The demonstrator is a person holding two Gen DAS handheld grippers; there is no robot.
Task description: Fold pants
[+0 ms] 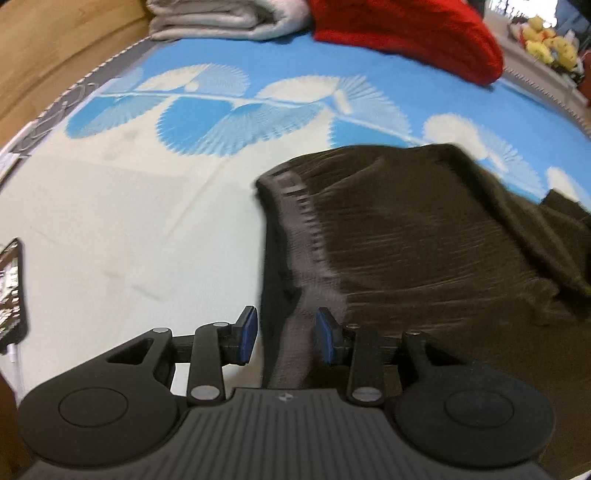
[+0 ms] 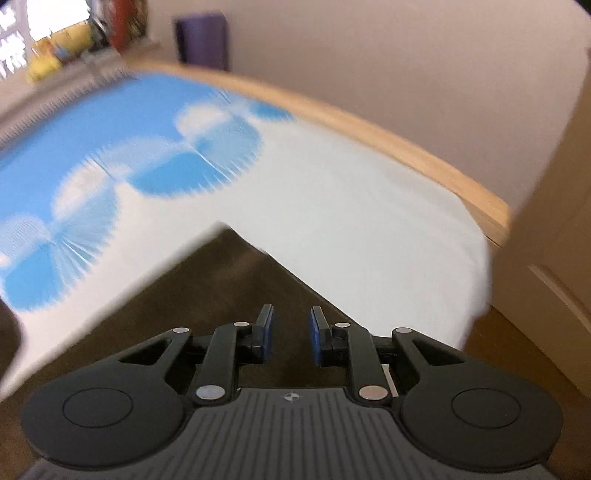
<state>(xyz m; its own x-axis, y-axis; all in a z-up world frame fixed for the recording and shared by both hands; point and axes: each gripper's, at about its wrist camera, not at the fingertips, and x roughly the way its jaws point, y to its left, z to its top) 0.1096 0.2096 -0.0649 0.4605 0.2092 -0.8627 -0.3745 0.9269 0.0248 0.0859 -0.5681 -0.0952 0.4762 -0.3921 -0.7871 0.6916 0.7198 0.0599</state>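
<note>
Pants (image 1: 424, 251): dark brown, lying on the bed (image 1: 129, 221), over the pale part of the blue-and-white patterned sheet. In the left wrist view the waistband (image 1: 299, 236) is seen as a grey ribbed strip running away from the camera, roughly along the gripper's forward axis; the body of the garment spreads to the right of it. A fold or overlap is visible toward the far right edge, but its layering cannot be resolved through motion blur.

Left gripper (image 1: 284, 334): open to a moderate gap, nothing held. The near end of the waistband lies between the two fingers, or just beyond them; contact cannot be confirmed. The left finger is over bare sheet, the right finger over cloth.

Right gripper (image 2: 290, 334): open, gap narrower than the left, nothing held. Brown cloth lies under and ahead of it, tapering to a corner (image 2: 225, 229) straight ahead. Whether this corner is a leg end or a folded edge cannot be told.

Judgement: the long axis of the pants runs left to right across the bed, waistband at the left gripper, far end at the right. The waistband grasp is judged nearest for the left gripper, needing only a closing over the edge.

Periphery: red cloth (image 1: 406, 33) and folded grey bedding (image 1: 221, 18) at the far side; phone (image 1: 11, 288) at left.
</note>
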